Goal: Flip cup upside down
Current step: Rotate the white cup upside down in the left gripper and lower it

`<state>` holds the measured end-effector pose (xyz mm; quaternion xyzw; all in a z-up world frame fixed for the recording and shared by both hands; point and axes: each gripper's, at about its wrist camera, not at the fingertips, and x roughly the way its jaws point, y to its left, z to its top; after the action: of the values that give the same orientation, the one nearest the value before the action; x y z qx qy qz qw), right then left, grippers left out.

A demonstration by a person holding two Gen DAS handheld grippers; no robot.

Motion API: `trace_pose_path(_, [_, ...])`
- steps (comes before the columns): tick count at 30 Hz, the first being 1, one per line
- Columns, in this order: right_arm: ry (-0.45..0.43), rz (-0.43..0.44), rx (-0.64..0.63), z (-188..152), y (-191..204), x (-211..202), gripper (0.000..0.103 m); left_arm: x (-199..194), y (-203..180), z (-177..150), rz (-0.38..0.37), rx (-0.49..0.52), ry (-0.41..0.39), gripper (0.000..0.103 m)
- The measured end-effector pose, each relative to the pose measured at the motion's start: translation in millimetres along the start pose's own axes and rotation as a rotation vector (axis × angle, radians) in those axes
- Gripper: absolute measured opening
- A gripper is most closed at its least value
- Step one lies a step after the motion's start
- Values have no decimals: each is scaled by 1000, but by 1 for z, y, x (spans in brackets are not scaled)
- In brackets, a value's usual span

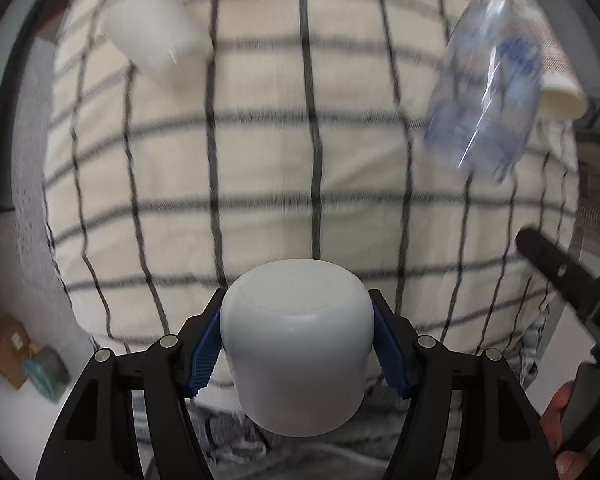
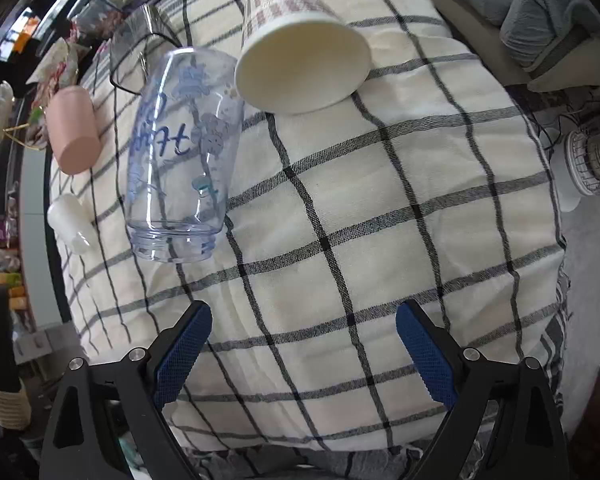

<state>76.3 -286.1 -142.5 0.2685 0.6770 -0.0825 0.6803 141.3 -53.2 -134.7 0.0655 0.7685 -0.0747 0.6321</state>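
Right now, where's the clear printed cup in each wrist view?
Left wrist: clear cup, upper right, blurred, beyond the white cup that the left gripper holds.
Right wrist: clear cup, upper left, above the open right gripper.
Shared landmark: the paper cup right beside it, on the checked cloth.

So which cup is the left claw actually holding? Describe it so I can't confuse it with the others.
Above the checked tablecloth, look between the blue pads of the left claw. The plain white cup is clamped there, its closed base showing. Unlike the clear printed cup and the paper cup, it is opaque, unmarked and off the cloth.
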Motion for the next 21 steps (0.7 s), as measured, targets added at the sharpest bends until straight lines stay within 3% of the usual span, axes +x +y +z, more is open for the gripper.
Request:
trace_pose_path(4, [-76,40,9,-7,-3,-13,94,-37,8,-5,-55,-18,-272,66])
trace_pose_path(6, [-122,50,7,-12,-4,-16,94,-51,19,-6,-93,-79,-404,66])
trace_pose_path(10, [-270,50,19,-16,-6,-14,94,-57,33,-8,-166,-116,-656,66])
trace_pose_path(14, [-346,30,19,-13,-13,-11,94,-46,22,-7,-140,-78,-859,66])
trace_pose_path(17, [-350,29,26,-16,-18,-5,94,-38,15,-16,-95,-35,-952,66])
trace_pose_path(21, [-339,24,-3,-25,-17,-2,94,-29,8,-26,-90,20,-993,67])
